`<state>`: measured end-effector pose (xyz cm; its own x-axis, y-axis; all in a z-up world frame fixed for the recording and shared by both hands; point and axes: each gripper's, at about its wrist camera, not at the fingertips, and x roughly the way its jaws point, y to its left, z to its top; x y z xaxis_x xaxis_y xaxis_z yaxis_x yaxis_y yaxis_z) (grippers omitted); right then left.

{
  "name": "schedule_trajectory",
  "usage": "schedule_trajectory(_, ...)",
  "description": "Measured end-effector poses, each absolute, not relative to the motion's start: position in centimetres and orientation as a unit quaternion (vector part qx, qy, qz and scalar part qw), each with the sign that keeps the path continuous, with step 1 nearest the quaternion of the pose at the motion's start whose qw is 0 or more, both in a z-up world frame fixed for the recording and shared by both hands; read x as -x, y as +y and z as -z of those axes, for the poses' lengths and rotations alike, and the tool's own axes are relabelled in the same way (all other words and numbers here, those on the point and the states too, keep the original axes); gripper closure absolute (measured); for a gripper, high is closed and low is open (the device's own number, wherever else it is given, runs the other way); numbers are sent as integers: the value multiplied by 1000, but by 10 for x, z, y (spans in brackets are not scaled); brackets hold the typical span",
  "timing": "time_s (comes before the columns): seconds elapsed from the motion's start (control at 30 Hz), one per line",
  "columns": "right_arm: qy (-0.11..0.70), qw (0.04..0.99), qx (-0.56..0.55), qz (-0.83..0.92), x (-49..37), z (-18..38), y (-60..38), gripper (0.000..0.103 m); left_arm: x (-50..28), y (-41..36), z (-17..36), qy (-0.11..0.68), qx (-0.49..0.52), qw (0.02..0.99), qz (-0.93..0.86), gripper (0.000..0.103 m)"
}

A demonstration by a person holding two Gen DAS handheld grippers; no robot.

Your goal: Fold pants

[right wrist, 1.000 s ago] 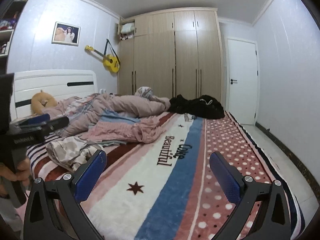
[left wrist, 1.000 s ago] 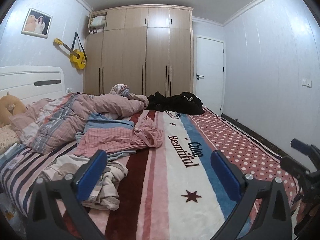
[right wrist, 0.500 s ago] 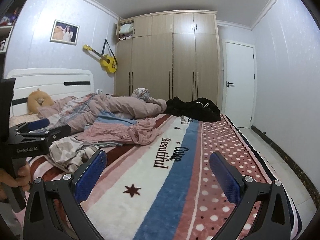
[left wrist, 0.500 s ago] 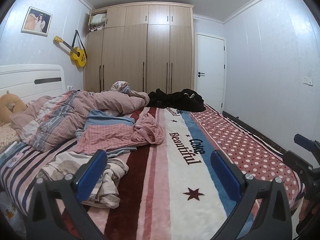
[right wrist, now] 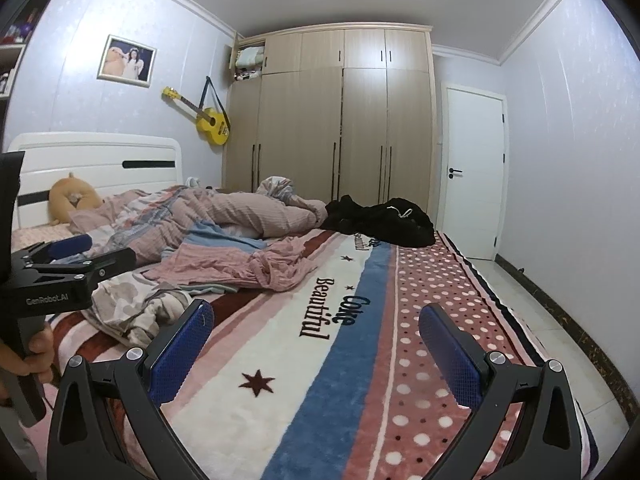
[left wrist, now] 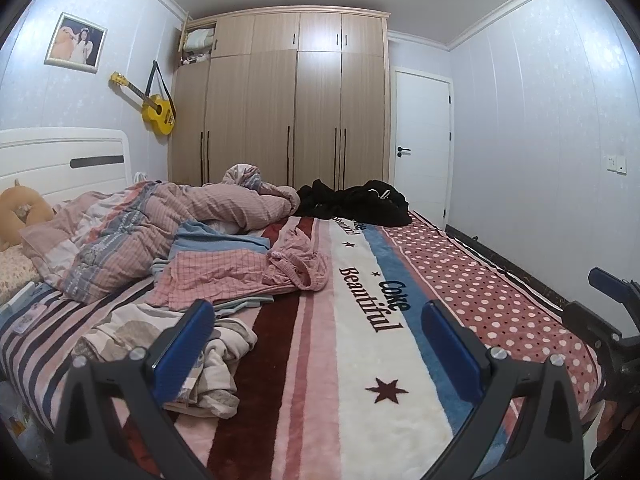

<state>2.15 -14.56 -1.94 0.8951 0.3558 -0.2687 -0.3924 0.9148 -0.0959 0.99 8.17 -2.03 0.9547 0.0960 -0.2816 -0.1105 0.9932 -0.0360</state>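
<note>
Pink checked pants lie rumpled at ten o'clock on the bed; I've raised both views slightly, left gripper and right gripper spread, empty, folding unstarted.

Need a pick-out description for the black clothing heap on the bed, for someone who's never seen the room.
Start at the wooden wardrobe on the far wall; the bed's far edge lies below it. The black clothing heap sits there, beside the white door. It is the only black item; the neighbouring quilt is pink.
</note>
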Motion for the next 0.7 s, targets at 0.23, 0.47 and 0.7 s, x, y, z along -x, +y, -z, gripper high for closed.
schedule_trajectory(0.23, 124, 971, 74, -192, -22, 20, -146, 0, -10, 82, 21, 143, 26, 988, -53, 1)
schedule_trajectory(0.47, 123, 971, 74, -193, -22, 19, -147, 0, -11, 82, 23, 143, 29, 988, -57, 1)
schedule_trajectory(0.7, 124, 971, 74, -192, -22, 20, -147, 0, -11, 80, 26, 146, 27, 987, -65, 1)
